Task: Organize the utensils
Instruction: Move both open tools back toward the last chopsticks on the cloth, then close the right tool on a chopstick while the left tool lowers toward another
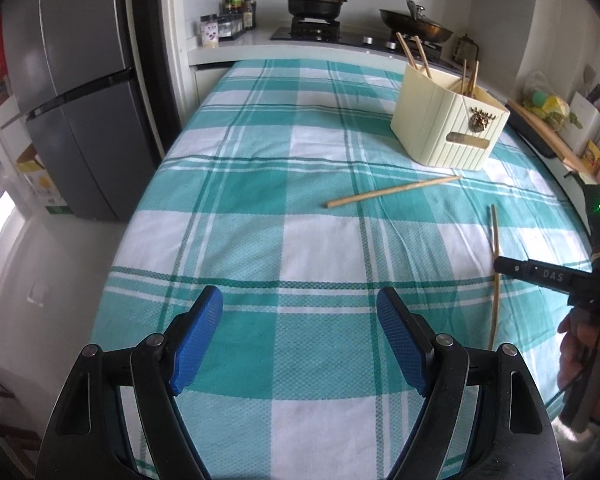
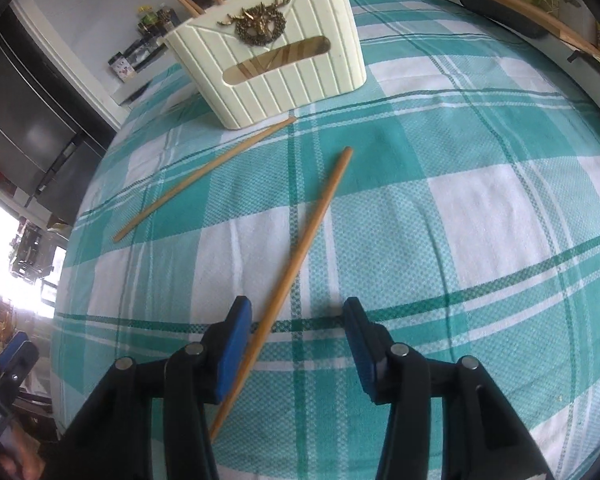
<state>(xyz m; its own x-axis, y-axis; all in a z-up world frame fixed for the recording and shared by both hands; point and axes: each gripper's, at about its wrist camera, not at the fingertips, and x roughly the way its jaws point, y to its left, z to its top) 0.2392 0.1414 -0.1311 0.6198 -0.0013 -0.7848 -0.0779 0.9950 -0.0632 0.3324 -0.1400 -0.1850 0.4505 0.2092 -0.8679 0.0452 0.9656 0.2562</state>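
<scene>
Here both jaws gape empty; the near chopstick [image 2: 300, 264] runs hidden under the right gripper [image 2: 296, 340].

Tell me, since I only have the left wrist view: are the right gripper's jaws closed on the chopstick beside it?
Observer: No. The right gripper has its jaws open. The near chopstick lies flat on the tablecloth between them, close beside one pad, not pinched.
Operator: Where does its far end point?
Observer: Toward the cream basket, stopping well short of it. The other chopstick is the one whose tip nearly reaches the basket's base.
</scene>
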